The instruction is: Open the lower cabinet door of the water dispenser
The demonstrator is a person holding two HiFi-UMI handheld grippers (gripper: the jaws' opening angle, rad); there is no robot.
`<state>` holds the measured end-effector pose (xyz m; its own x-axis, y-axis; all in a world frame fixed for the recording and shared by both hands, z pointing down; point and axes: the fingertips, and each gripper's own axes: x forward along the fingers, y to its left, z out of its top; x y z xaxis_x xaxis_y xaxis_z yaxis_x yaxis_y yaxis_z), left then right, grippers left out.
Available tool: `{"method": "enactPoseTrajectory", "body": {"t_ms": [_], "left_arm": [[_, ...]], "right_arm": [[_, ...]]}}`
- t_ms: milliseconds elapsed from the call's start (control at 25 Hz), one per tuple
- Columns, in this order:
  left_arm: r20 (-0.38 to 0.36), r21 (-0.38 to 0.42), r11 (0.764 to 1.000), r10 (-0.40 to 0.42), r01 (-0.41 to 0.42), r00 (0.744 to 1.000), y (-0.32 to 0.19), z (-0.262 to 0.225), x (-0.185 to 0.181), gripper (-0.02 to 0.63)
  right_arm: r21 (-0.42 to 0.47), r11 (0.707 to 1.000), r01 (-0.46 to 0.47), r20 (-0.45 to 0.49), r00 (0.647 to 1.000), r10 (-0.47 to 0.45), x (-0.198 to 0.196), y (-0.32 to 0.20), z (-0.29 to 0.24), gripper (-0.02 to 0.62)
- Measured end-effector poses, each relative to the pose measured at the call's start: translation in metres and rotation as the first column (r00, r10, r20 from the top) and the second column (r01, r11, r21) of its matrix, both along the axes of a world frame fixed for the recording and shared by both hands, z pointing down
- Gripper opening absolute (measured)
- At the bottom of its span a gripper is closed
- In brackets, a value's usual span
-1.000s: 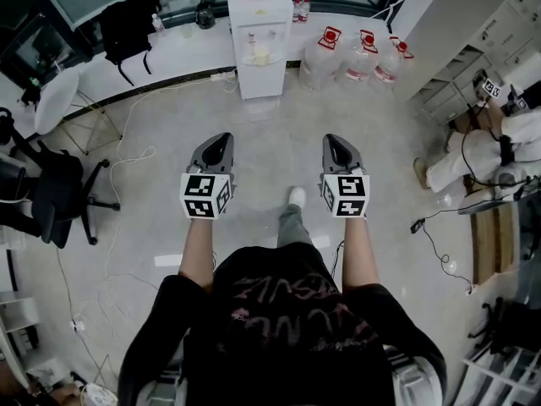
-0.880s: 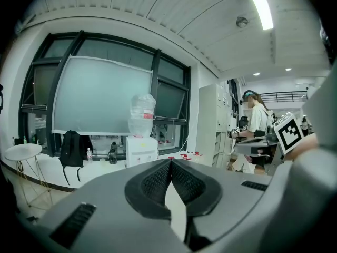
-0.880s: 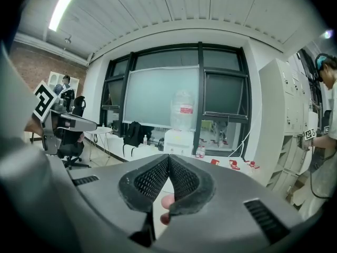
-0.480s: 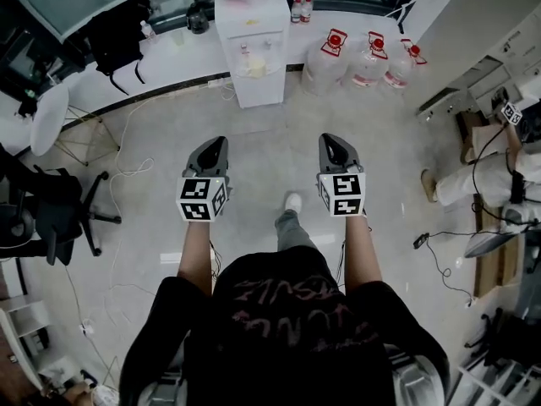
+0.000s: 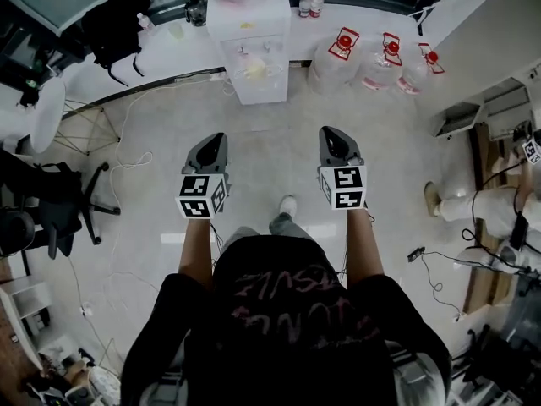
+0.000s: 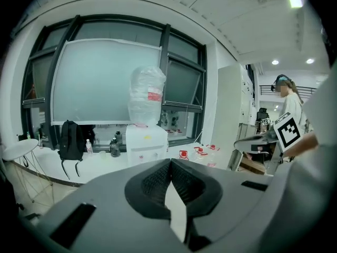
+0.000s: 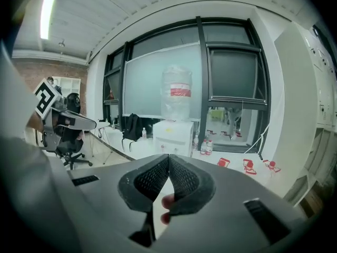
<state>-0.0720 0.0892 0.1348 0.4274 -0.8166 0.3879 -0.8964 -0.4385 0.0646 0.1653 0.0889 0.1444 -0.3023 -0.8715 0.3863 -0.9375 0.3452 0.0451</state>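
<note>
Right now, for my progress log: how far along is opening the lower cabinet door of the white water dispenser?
Done: nothing; the lower door of the white box-shaped water dispenser shows no gap. In hand: the left gripper and right gripper, jaws together and empty, point at it over the pale floor, well short. Left: reach the door, grip it, pull it open.

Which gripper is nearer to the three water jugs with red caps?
Right. In the head view the right gripper is below and a little left of the water jugs; the left gripper is farther left, below the water dispenser.
</note>
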Motion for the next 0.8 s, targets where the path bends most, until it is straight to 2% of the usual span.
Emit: {"method": "enactPoseTrajectory", "body": {"t_ms": [400, 600, 800], "left_arm": [[-0.002, -0.054, 0.998, -0.044, 0.044, 0.999, -0.061, 0.035, -0.008, 0.012], [-0.015, -0.081, 0.996, -0.023, 0.022, 1.000, -0.117, 0.064, -0.009, 0.012], [-0.020, -0.105, 0.994, 0.002, -0.004, 1.000, -0.175, 0.095, -0.010, 0.012]], "right_arm": [[-0.053, 0.998, 0.042, 0.000, 0.999, -0.042, -0.006, -0.066, 0.035, 0.014], [-0.080, 0.997, 0.022, -0.018, 1.000, -0.024, -0.010, -0.116, 0.059, 0.014], [-0.097, 0.995, -0.012, 0.004, 1.000, 0.012, -0.016, -0.174, 0.081, 0.014]]}}
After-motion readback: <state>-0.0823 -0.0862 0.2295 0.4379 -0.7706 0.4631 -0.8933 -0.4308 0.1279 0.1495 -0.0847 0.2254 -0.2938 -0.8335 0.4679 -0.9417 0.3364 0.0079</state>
